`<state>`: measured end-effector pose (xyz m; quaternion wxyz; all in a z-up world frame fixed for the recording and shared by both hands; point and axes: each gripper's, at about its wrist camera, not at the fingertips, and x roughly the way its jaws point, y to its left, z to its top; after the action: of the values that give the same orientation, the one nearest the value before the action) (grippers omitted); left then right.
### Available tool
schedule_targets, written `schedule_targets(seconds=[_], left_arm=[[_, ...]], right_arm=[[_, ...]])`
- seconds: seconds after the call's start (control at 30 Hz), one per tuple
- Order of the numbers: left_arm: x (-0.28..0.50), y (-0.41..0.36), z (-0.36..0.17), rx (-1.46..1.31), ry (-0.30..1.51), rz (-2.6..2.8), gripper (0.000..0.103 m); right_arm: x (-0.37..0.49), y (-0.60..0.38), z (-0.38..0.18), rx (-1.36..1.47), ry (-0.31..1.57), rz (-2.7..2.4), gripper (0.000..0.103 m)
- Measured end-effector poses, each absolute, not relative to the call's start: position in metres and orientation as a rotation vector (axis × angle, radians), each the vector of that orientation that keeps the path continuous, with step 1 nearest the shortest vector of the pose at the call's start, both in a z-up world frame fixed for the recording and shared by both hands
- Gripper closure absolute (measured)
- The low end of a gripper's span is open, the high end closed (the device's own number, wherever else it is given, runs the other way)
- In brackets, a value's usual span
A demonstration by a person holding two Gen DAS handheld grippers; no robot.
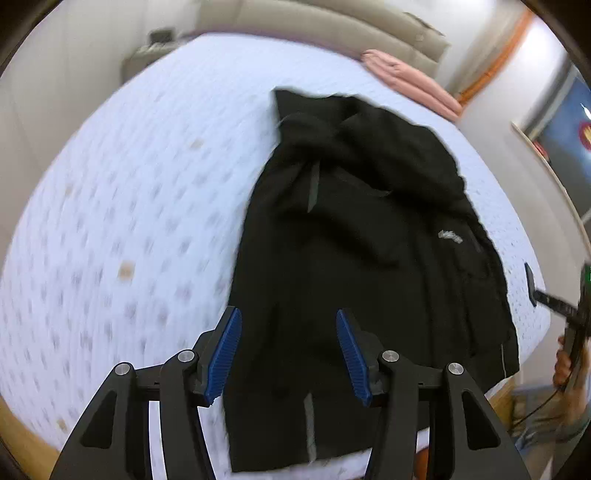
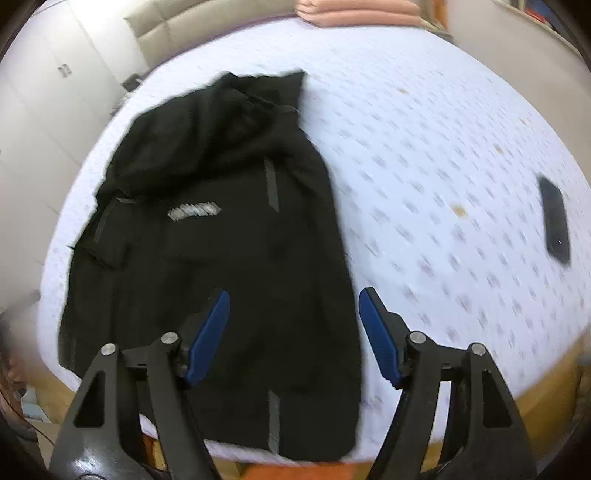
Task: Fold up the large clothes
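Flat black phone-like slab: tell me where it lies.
In the right wrist view the flat black slab lies on the patterned white bedsheet, far right, apart from the black jacket.

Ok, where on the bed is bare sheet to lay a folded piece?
Widest bare patch: white dotted sheet between black jacket and dark flat phone-like slab. Crowded: the jacket's side and the pink folded bedding at the head.

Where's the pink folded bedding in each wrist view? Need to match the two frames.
Left wrist: pink folded bedding sits upper right, at the far edge of the bed, beyond the black jacket.
Right wrist: pink folded bedding sits at the top edge, just right of centre, partly cut off.
Shared landmark: the black jacket, whose hood end points toward the bedding in both views.
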<state>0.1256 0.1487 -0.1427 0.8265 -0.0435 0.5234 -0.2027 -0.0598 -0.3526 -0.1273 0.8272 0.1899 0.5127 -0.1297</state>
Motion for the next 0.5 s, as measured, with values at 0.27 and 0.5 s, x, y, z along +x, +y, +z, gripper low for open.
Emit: schedule_targets(seconds=[0.27,0.5], left_arm=[[0.106,0.183,-0.224,-0.279,1.27,-0.425,0.047],[0.101,0.202,-0.244,-0.49,1.264,-0.498,0.045]], right_arm=[[-0.108,-0.379,-0.176,0.553,1.165,-0.294,0.033],[-0.116,-0.386,-0.217,0.67,1.194,-0.226,0.03]])
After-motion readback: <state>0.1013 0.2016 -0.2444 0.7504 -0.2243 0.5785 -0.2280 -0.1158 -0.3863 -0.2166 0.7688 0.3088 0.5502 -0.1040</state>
